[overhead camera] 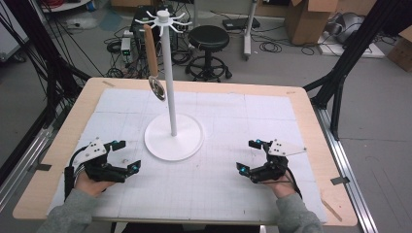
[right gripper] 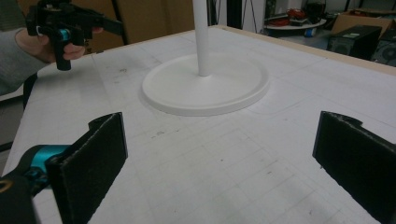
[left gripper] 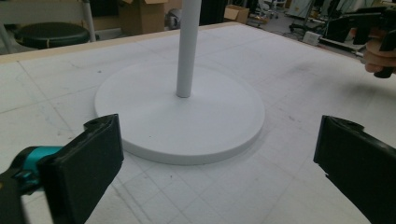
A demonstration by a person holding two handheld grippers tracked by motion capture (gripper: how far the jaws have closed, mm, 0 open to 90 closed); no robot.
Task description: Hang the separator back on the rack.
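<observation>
A white stand [overhead camera: 173, 77] with a round base [overhead camera: 165, 145] and several hooks at its top rises from the middle of the table. From one hook hangs a utensil with a wooden handle [overhead camera: 151, 48] and a round metal head [overhead camera: 157, 88]. My left gripper [overhead camera: 126, 155] hovers open at the front left, its jaws empty and wide apart, facing the base [left gripper: 154, 112]. My right gripper [overhead camera: 248, 155] is open at the front right, also empty, looking at the base [right gripper: 187, 93] and pole [right gripper: 202, 37].
A white gridded mat [overhead camera: 233, 189] covers the wooden table [overhead camera: 311, 121]. Behind the table stand a black stool [overhead camera: 209, 39], cardboard boxes [overhead camera: 306, 19], cables and black frame legs [overhead camera: 350, 53]. Bare mat lies between the two grippers.
</observation>
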